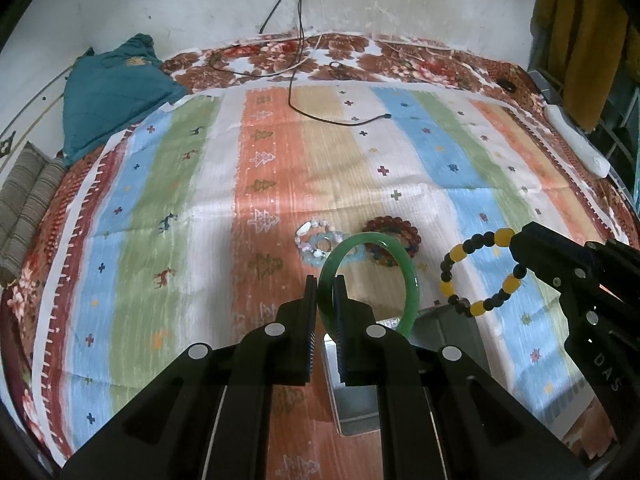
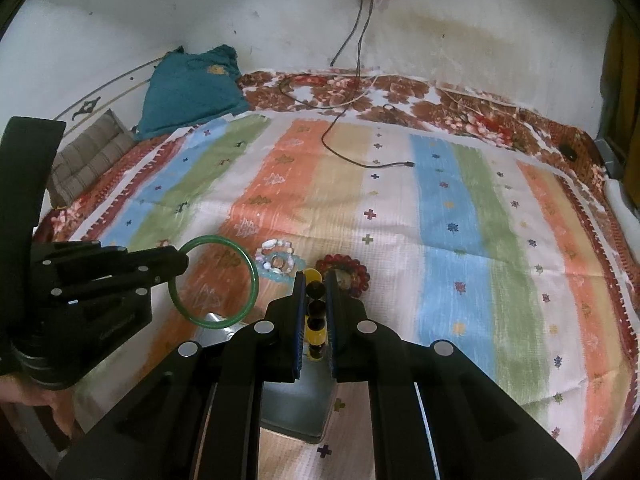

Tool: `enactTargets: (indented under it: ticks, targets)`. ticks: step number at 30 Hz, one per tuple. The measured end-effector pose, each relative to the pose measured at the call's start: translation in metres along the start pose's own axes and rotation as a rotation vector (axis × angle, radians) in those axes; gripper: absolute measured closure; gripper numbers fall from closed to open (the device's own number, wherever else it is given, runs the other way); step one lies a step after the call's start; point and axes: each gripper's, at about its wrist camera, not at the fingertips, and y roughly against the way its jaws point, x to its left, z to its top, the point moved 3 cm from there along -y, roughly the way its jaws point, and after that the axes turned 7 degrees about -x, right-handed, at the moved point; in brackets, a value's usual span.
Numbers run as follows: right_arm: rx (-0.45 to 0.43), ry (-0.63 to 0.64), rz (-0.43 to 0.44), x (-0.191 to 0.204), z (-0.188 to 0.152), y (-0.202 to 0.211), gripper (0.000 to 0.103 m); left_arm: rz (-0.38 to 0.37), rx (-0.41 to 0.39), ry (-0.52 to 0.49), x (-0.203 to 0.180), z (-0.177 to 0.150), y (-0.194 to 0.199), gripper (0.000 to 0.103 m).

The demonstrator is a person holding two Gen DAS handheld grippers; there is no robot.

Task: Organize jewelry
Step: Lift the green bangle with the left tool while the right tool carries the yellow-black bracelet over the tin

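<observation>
Over the grey box (image 1: 352,412), the left gripper (image 1: 326,292) pinches the green bangle (image 1: 412,280) and the right gripper (image 2: 316,300) pinches the yellow-black bracelet (image 1: 476,308), while two bead bracelets (image 1: 316,242) lie beyond the box, not yet sorted.

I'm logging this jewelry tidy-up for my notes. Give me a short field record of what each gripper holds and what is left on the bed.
left gripper: jaws shut on green bangle, lifted off the cloth
right gripper: jaws shut on yellow-and-black bead bracelet, also lifted
on the cloth: pale mixed-bead bracelet and dark red bead bracelet, side by side
grey metal box: below both grippers, contents not visible
surface: striped cloth over a floral bedspread
</observation>
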Motion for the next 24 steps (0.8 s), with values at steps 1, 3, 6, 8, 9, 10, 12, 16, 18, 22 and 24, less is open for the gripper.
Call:
enactTargets:
  ticks: [1, 3, 6, 8, 9, 10, 12, 16, 18, 22, 24]
  targets:
    - [0.004, -0.008, 0.003, -0.001, -0.002, 0.001, 0.093, -0.001, 0.000, 0.002, 0.000, -0.001, 0.000, 0.095]
    - [0.010, -0.010, 0.008, -0.001, -0.004, 0.002, 0.093, -0.005, 0.000, 0.003, 0.000, -0.003, 0.003, 0.095]
    - [0.007, -0.011, 0.012, 0.000, -0.008, 0.008, 0.093, -0.007, -0.006, -0.003, -0.002, -0.006, 0.008, 0.095]
    - [0.011, -0.017, 0.019, 0.001, -0.011, 0.011, 0.093, -0.012, -0.011, -0.004, -0.004, -0.007, 0.011, 0.095]
    - [0.011, -0.016, 0.019, 0.001, -0.013, 0.012, 0.093, -0.013, -0.012, -0.004, -0.004, -0.008, 0.012, 0.095]
    - [0.009, -0.015, 0.019, 0.002, -0.014, 0.014, 0.093, -0.015, -0.013, -0.004, -0.005, -0.009, 0.013, 0.095]
    - [0.008, -0.011, 0.021, 0.004, -0.017, 0.017, 0.093, -0.017, -0.013, -0.004, -0.006, -0.012, 0.015, 0.095]
    - [0.013, -0.006, 0.026, 0.006, -0.021, 0.019, 0.093, -0.018, -0.009, -0.006, -0.007, -0.017, 0.018, 0.095]
    - [0.014, -0.007, 0.031, 0.007, -0.023, 0.021, 0.093, -0.019, -0.005, -0.009, -0.009, -0.021, 0.019, 0.095]
    - [0.022, -0.010, 0.034, 0.006, -0.026, 0.022, 0.093, -0.021, 0.005, -0.022, -0.013, -0.026, 0.021, 0.095]
    - [0.026, -0.010, 0.038, 0.007, -0.028, 0.023, 0.093, -0.026, 0.007, -0.030, -0.015, -0.028, 0.022, 0.095]
